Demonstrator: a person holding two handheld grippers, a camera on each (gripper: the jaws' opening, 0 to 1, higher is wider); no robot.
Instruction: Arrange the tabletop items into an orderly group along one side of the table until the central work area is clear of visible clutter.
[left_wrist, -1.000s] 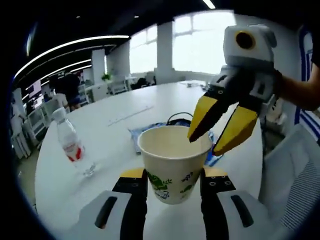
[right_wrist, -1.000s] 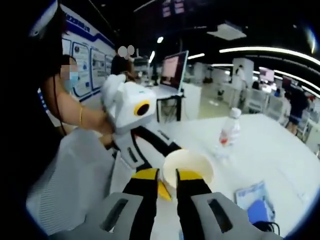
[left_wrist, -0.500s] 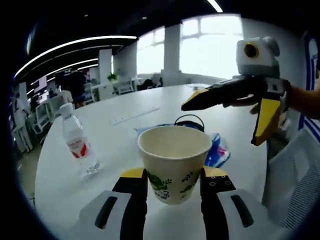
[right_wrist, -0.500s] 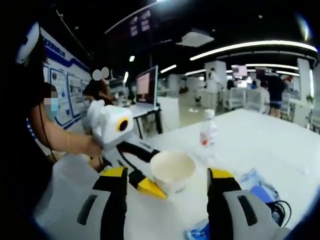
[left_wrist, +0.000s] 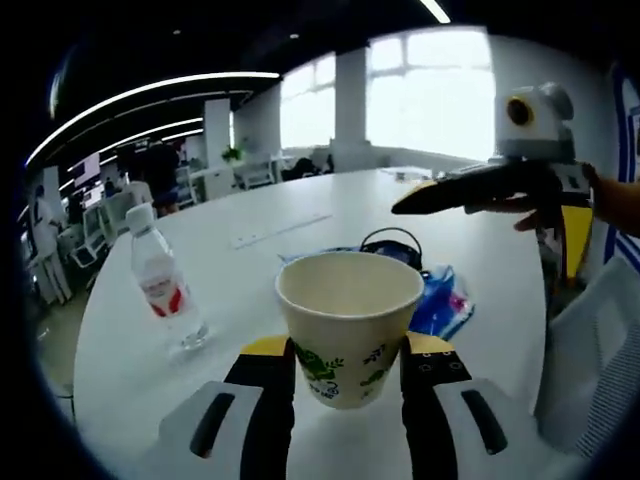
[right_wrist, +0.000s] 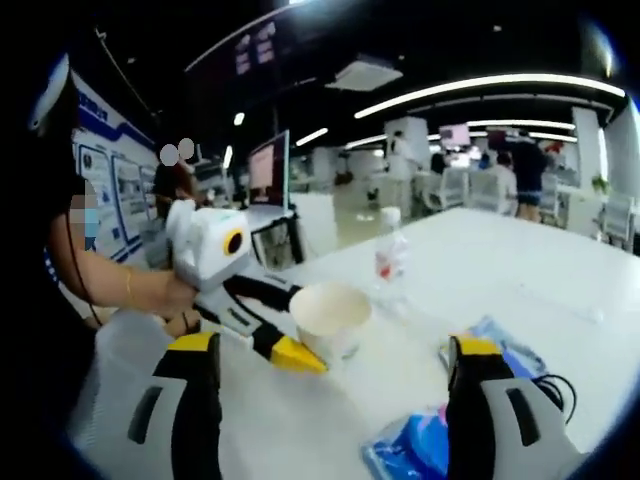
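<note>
Right gripper (right_wrist: 335, 365) withdrawn, cup (left_wrist: 349, 322) between left jaws

Left gripper (left_wrist: 347, 350) jaws clamped close together; right gripper (right_wrist: 335, 350) jaws spread wide.

Count of things on white table (left_wrist: 330, 205) — one of each, mostly:

- paper cup (left_wrist: 349, 320): one, with green print
- water bottle (left_wrist: 165, 291): one, clear plastic, red label
- blue plastic packet (left_wrist: 438, 300): one
- black looped cable (left_wrist: 391, 238): one, beside packet
- grippers: two — left gripper (left_wrist: 348, 362) and right gripper (right_wrist: 335, 355)
- monitor (right_wrist: 265, 170) in background: one
- people in background: several, exact number unclear
</note>
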